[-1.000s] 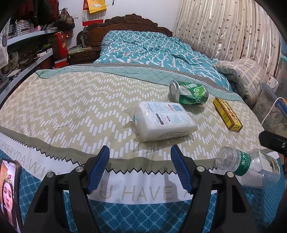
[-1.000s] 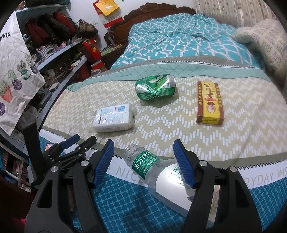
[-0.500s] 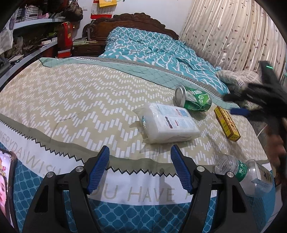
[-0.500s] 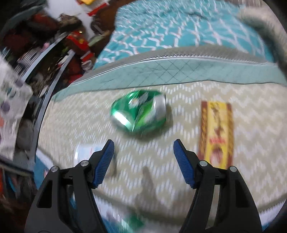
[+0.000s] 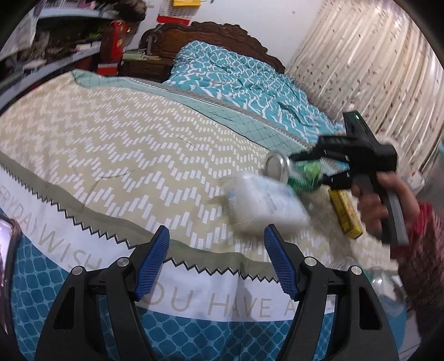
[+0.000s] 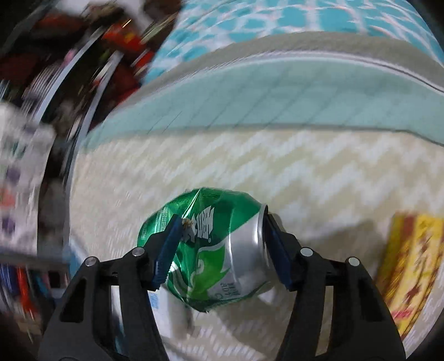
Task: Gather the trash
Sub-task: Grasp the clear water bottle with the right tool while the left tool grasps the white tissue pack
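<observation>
This is a bedroom in a home. A bed [image 5: 138,144] fills most of the left wrist view, spread with a beige zigzag cover and, further back, a rumpled teal and white quilt [image 5: 236,75]. A carved dark wooden headboard [image 5: 211,33] stands against a white wall. Pale patterned curtains [image 5: 369,64] hang along the right side. On the left, shelves [image 5: 55,33] are crowded with bags, boxes and other household odds and ends, and a red and yellow calendar [image 5: 177,11] hangs on the wall above.
</observation>
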Demonstrator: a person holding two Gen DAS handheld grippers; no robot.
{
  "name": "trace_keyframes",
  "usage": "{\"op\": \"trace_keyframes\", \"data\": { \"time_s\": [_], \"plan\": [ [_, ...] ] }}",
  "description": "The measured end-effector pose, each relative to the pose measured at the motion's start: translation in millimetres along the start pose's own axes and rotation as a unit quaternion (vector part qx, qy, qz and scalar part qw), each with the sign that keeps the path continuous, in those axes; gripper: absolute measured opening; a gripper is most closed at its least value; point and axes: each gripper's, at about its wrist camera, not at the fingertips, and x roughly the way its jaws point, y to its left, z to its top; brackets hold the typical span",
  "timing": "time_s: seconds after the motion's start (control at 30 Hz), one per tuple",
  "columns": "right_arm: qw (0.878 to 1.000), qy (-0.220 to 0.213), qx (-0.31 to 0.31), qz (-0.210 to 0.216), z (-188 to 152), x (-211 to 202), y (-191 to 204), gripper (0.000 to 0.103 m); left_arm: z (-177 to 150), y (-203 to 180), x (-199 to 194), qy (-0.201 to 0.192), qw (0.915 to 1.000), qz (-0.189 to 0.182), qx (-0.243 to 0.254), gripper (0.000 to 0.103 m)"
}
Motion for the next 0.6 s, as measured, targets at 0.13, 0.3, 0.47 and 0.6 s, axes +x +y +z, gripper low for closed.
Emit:
{"op": "trace_keyframes", "data": {
  "time_s": [0.13, 0.3, 0.47, 0.6],
  "plan": [
    [0.997, 0.038, -0.060, 0.018, -34.9, 0.9, 31.6, 0.061, -0.1, 4.4, -5.3, -0.010, 0.9997, -0.018, -0.017, 0.067],
    [0.991, 0.086, -0.104, 0.025, -80.5, 6.1, 55.6, 0.062, -2.1, 2.6, -11.3, -0.020, 0.9994, -0.025, -0.014, 0.073],
    [0.989, 0.026, -0.144, -0.023, -104.4, -34.9, 64.8, 0.069, -1.1, 1.6, -9.5, -0.015, 0.9995, -0.025, -0.013, 0.073],
    [0.984, -0.008, -0.167, -0.058, -119.8, -63.3, 62.5, 0.072, 0.1, 5.2, -6.4, -0.006, 0.9993, -0.028, -0.022, 0.074]
  ]
}}
